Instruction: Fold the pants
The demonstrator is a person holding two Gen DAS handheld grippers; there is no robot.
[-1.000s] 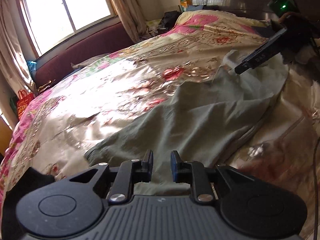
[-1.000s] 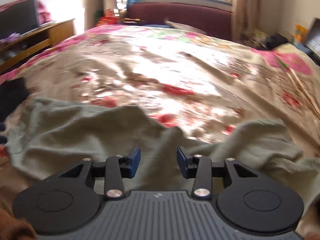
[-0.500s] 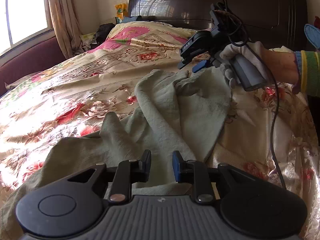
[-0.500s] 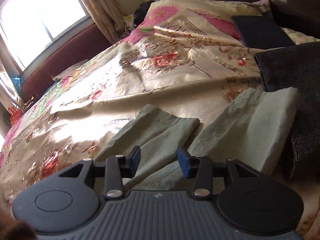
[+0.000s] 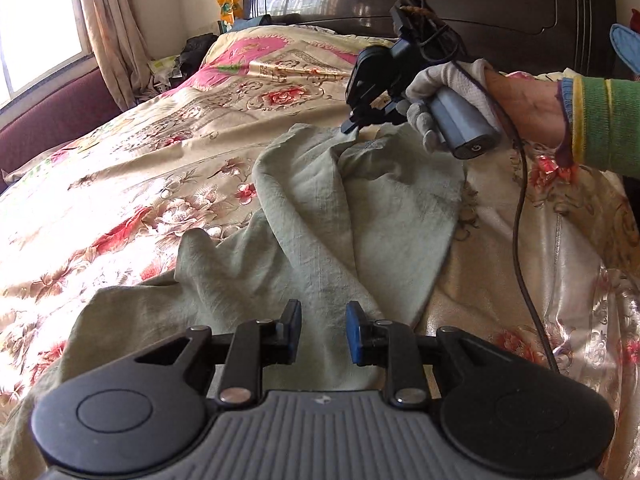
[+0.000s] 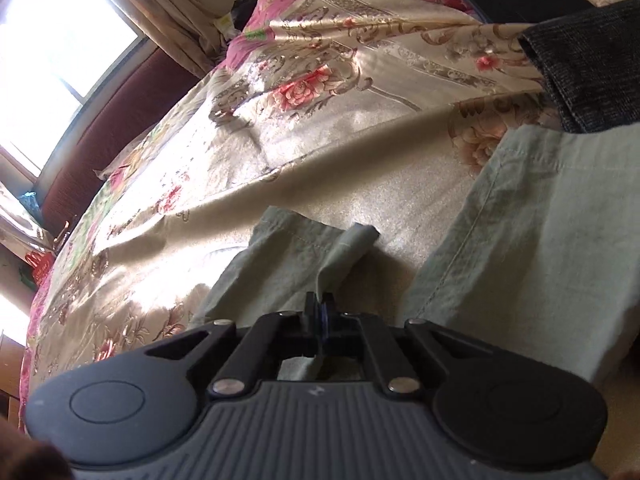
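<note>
Near the headboard, the right claw point(image 6: 322, 314) pinches a hem of the pants point(image 5: 320, 216); their length runs back to the open left claw point(image 5: 323, 334) hovering over the near end.

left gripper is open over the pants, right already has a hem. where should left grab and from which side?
Probably the raised ridge of the green pants, just ahead-left of the left gripper. It stands up off the bedspread, so the open fingers can straddle it from above, coming forward along the bed. The flat cloth directly beneath offers no edge. The right gripper pinches the far hem.
</note>
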